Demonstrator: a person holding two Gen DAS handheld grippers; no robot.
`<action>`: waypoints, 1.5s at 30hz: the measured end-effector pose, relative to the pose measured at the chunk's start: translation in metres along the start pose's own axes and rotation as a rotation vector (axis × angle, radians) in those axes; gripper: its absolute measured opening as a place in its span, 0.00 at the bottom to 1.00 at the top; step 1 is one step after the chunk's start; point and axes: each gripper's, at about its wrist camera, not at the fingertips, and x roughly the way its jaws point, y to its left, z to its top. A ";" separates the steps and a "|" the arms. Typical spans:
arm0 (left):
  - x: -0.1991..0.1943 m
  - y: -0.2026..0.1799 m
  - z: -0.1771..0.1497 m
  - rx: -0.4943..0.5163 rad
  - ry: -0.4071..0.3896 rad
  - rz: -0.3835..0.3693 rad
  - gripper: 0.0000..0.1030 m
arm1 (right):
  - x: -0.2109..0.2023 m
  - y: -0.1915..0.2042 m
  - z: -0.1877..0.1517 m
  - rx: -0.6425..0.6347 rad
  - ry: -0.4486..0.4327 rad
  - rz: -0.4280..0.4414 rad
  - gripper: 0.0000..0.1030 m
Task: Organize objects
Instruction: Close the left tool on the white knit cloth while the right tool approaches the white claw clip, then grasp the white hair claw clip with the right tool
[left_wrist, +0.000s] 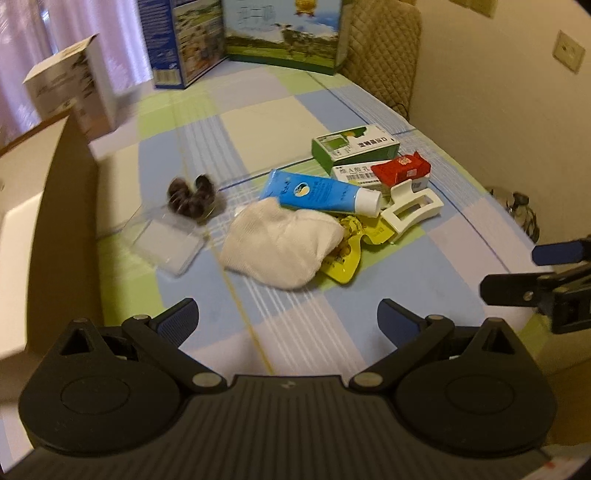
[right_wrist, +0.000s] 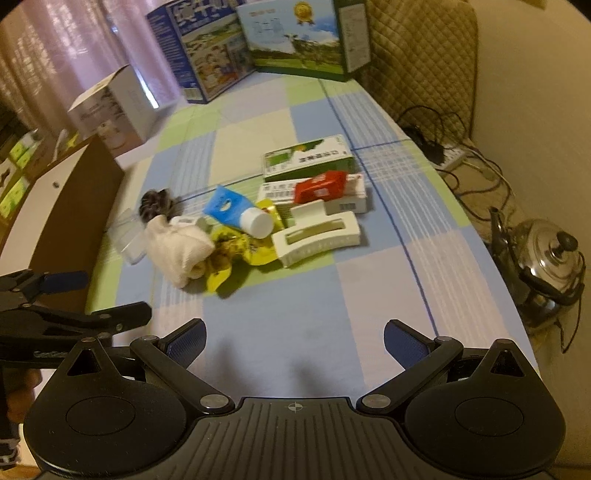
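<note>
A heap of small items lies mid-table: a white sock (left_wrist: 280, 243) (right_wrist: 177, 245), a blue tube (left_wrist: 321, 194) (right_wrist: 236, 212), a yellow packet (left_wrist: 347, 254) (right_wrist: 236, 254), a white hair claw (left_wrist: 410, 208) (right_wrist: 317, 236), a red pack (left_wrist: 400, 168) (right_wrist: 319, 186), a green box (left_wrist: 354, 147) (right_wrist: 306, 158), a dark scrunchie (left_wrist: 192, 197) (right_wrist: 157, 203) and a clear plastic case (left_wrist: 166, 243) (right_wrist: 129, 236). My left gripper (left_wrist: 288, 321) is open and empty, short of the sock. My right gripper (right_wrist: 295, 339) is open and empty, short of the heap.
A brown cardboard box (left_wrist: 48, 221) (right_wrist: 70, 206) stands at the left edge. A white carton (left_wrist: 74, 85) (right_wrist: 118, 107) and two large printed boxes (left_wrist: 284, 33) (right_wrist: 303, 40) stand at the far end. A kettle (right_wrist: 546, 266) and cables (right_wrist: 461, 155) lie off the table's right side.
</note>
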 end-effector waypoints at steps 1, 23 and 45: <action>0.005 -0.001 0.001 0.015 -0.006 -0.002 0.97 | 0.001 -0.002 0.000 0.012 0.002 -0.007 0.98; 0.082 0.018 0.034 0.170 -0.039 -0.076 0.89 | -0.003 -0.025 -0.010 0.203 0.012 -0.143 0.98; 0.061 0.031 0.020 0.176 -0.127 -0.151 0.41 | 0.008 -0.006 -0.006 0.121 -0.060 -0.149 0.98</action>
